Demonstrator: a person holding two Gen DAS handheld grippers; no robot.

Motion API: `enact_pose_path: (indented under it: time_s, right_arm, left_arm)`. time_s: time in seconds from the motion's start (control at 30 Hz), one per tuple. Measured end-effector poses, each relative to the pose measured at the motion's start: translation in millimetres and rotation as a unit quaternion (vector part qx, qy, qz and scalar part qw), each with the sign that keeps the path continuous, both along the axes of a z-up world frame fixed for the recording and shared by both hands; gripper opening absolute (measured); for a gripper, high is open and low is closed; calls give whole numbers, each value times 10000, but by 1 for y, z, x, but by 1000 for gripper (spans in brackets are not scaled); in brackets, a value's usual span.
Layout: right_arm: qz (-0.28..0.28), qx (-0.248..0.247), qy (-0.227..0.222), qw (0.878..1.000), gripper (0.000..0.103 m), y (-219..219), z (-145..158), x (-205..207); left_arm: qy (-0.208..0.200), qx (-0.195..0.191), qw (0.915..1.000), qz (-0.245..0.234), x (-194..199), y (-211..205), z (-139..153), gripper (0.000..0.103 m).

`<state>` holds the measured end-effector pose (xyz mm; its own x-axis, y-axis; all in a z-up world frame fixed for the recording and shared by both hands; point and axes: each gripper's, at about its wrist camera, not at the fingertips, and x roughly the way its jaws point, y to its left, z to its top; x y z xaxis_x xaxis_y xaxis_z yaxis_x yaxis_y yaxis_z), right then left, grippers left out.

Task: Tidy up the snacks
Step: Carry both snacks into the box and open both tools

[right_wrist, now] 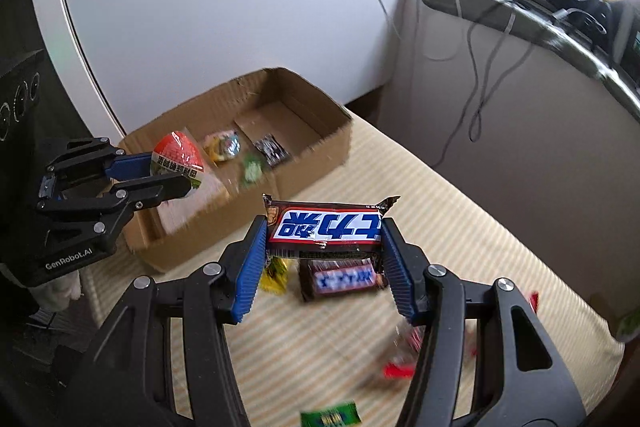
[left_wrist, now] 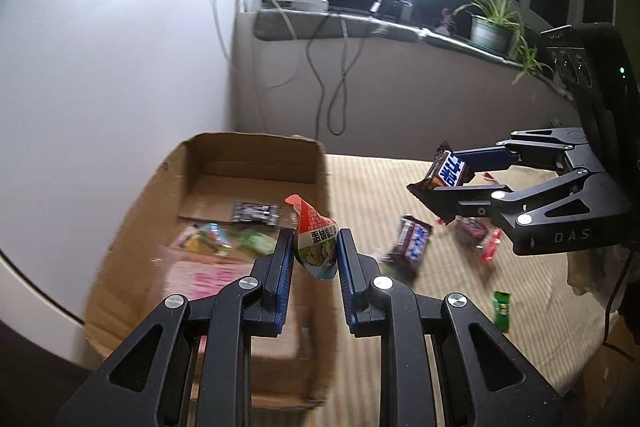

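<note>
My left gripper (left_wrist: 315, 251) is shut on a small egg-shaped snack pouch (left_wrist: 314, 247) with a red top, held above the near right edge of the open cardboard box (left_wrist: 256, 163). It also shows in the right wrist view (right_wrist: 178, 159) over the box (right_wrist: 320, 143). My right gripper (right_wrist: 324, 243) is shut on a brown Snickers bar (right_wrist: 326, 227), held in the air above the striped mat. It shows in the left wrist view (left_wrist: 448, 183) to the right of the box. The box holds several small snacks (left_wrist: 224, 239).
Loose snacks lie on the striped mat (left_wrist: 400, 187): another Snickers bar (left_wrist: 410, 245), red-wrapped candies (left_wrist: 486, 245), a green packet (left_wrist: 502, 309) and a yellow packet (right_wrist: 276, 273). A white wall stands behind the box. A sill with a lamp, cables and a plant (left_wrist: 492, 23) runs behind.
</note>
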<state>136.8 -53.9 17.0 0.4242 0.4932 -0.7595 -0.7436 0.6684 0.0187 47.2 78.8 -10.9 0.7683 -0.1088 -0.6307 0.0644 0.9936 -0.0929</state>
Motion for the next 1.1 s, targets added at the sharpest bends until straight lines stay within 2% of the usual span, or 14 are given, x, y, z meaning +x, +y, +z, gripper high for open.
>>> enact_pose_path:
  time_s: [0.47, 0.9, 1.1]
  right_arm:
    - [358, -103, 103, 9993, 57, 73, -16, 29]
    - [570, -201, 217, 9979, 59, 104, -30, 40]
    - [535, -212, 111, 9983, 70, 110, -29, 40]
  left_arm:
    - [94, -7, 9994, 319, 10, 35, -7, 20]
    - [143, 33, 9989, 438, 15, 46, -10, 20]
    - [144, 46, 9986, 508, 14, 48, -10, 21]
